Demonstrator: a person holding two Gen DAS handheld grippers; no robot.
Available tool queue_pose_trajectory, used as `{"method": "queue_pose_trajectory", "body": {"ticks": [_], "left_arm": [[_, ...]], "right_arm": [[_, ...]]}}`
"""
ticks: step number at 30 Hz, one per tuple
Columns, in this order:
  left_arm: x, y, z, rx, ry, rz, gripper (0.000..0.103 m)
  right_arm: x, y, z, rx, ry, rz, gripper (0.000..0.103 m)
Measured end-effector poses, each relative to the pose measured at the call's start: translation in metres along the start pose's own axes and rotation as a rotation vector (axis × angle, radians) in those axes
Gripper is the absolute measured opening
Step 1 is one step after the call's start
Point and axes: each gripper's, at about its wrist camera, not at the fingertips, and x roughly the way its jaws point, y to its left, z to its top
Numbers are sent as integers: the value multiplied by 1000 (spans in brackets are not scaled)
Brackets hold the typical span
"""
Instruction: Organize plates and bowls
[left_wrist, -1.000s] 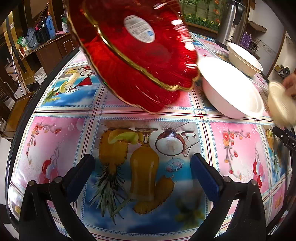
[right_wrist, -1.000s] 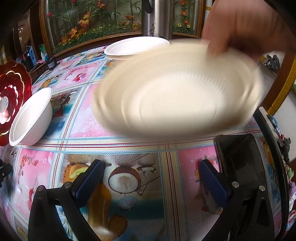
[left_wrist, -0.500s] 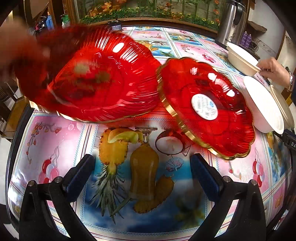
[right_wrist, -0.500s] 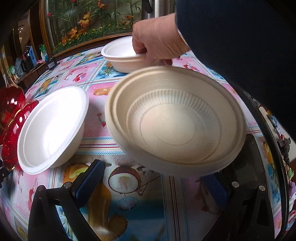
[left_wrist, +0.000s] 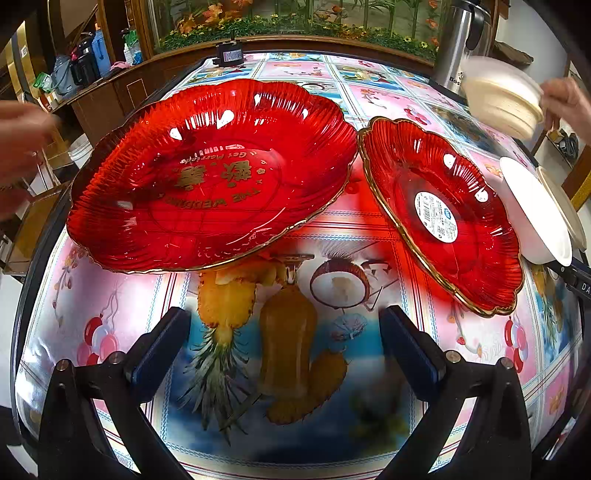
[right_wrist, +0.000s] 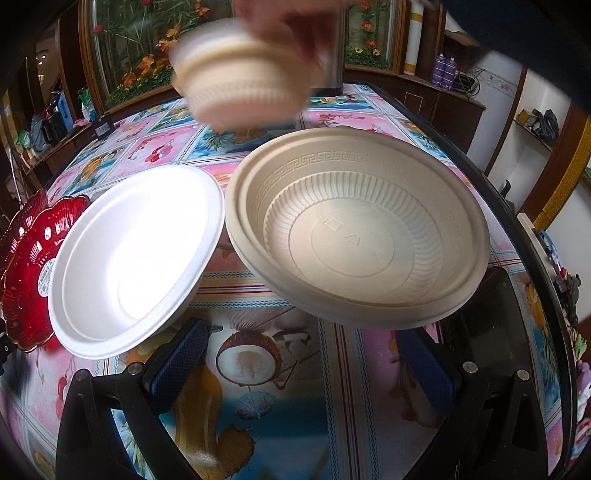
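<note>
Now both grippers sit low over the fruit-print table (left_wrist: 288, 435), and neither holds anything: left gripper (left_wrist: 286, 334) spread wide, right gripper (right_wrist: 299, 362) spread wide too. Big red plate (left_wrist: 210, 177) lies beside a smaller red plate (left_wrist: 439, 214), which tilts. White bowl (right_wrist: 136, 258) and beige bowl (right_wrist: 358, 236) sit side by side, tipped up. A hand (right_wrist: 291, 26) carries a blurred stack of bowls (right_wrist: 240, 85) above them.
</note>
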Motion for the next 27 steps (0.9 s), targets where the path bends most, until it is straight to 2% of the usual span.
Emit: {"method": "queue_pose_trajectory", "body": {"ticks": [27], "left_arm": [[0,1,-1,0,-1,0,103]], "right_arm": [[1,0,2,0,0,0,103]]}}
